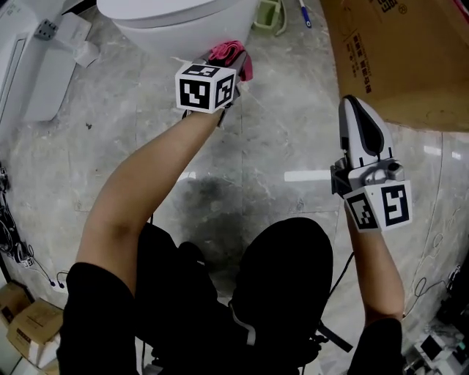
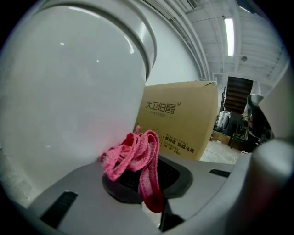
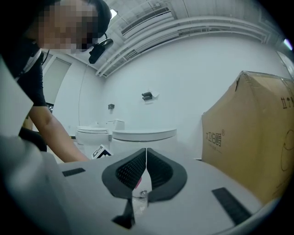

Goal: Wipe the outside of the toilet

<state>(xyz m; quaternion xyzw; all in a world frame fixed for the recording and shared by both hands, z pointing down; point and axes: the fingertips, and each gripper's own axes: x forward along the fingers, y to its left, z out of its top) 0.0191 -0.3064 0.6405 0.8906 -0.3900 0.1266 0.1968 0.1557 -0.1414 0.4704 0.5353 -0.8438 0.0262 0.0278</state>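
The white toilet (image 1: 176,22) stands at the top of the head view, and its curved bowl wall (image 2: 64,96) fills the left gripper view. My left gripper (image 1: 233,67) is shut on a pink cloth (image 1: 229,53), held right against the bowl's lower front. The bunched cloth (image 2: 133,153) sticks out of the closed jaws toward the porcelain. My right gripper (image 1: 359,117) hangs apart at the right, over the floor, shut with nothing in it. From its view the toilet (image 3: 143,137) lies ahead, beyond my left arm.
A large cardboard box (image 1: 399,58) stands close at the upper right, also seen as the box (image 2: 181,119) beside the bowl. A second white toilet (image 3: 92,135) is farther left. Cables and small boxes (image 1: 29,322) lie at the lower left on the marble floor (image 1: 278,146).
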